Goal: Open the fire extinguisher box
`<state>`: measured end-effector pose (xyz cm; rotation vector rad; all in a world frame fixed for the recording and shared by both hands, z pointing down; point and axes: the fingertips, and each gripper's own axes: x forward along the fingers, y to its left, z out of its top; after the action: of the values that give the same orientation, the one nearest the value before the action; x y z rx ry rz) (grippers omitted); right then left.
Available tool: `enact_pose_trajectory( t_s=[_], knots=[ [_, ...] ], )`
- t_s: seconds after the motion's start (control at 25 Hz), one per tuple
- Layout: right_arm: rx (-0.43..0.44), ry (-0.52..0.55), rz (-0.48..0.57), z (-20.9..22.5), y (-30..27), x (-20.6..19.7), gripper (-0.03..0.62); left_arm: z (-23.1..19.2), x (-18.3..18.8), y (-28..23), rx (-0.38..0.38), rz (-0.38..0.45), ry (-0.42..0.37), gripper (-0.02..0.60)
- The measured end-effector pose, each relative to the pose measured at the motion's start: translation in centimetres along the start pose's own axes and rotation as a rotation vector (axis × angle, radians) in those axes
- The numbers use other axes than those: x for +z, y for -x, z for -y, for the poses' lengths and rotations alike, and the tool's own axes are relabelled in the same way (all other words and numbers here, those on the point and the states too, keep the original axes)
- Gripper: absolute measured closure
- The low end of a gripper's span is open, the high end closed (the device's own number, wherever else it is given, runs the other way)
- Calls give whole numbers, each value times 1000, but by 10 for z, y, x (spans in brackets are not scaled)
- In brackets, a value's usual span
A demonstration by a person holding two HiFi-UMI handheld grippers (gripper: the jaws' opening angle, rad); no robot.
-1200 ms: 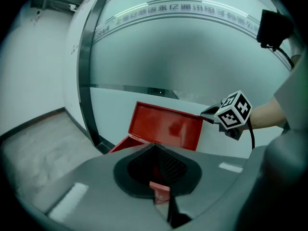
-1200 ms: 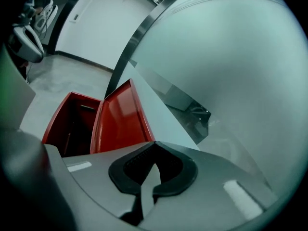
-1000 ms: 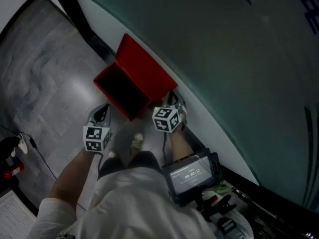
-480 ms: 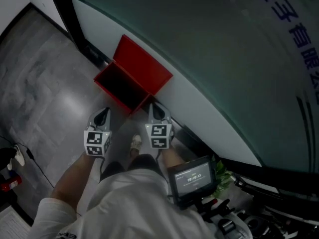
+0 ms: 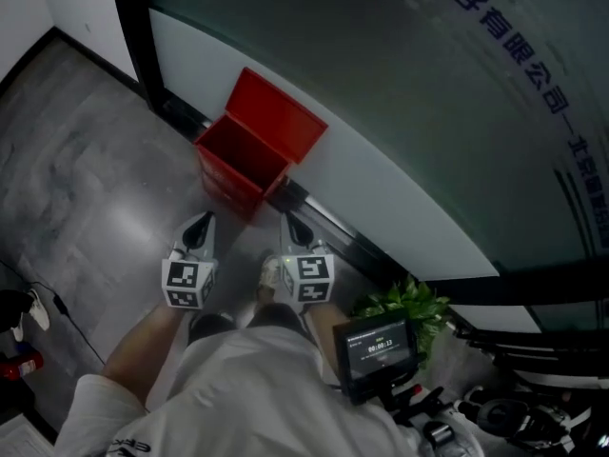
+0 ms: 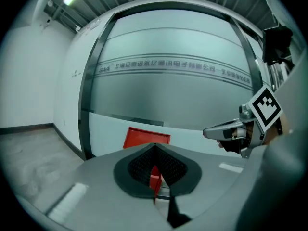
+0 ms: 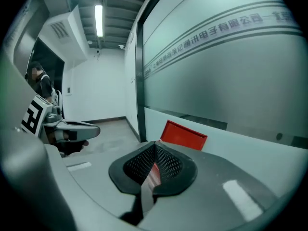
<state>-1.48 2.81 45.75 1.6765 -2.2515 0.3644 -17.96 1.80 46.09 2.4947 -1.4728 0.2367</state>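
White short-sleeved shirt [image 5: 238, 388], dark trousers [image 5: 214, 326], pale shoe [image 5: 269, 273]; left gripper [image 5: 204, 221], right gripper [image 5: 288, 221] grey, black-white marker cubes [image 5: 188, 284].

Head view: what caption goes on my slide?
Open red fire extinguisher box by the glass wall; left gripper and right gripper shut, clear of it.

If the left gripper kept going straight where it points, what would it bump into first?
Probably the open red box, which stands just ahead of the left gripper; its own view shows red right past the shut jaw tips. Depth is unclear.
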Motion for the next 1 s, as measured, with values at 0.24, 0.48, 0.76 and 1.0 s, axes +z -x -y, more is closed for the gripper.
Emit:
enact_pose_trajectory(
  t_s=[0.24, 0.48, 0.76, 1.0],
  knots=[
    [16, -23, 55, -40, 67, 8, 582, 27, 16, 52, -46, 53, 6, 578],
    [37, -27, 87, -45, 111, 10, 582, 59, 30, 78, -64, 93, 12, 578],
    [83, -38, 127, -30, 175, 3, 582, 119, 36, 116, -40, 137, 9, 578],
    [123, -54, 176, 9, 239, -3, 582, 199, 40, 138, -14, 177, -9, 580]
  ],
)
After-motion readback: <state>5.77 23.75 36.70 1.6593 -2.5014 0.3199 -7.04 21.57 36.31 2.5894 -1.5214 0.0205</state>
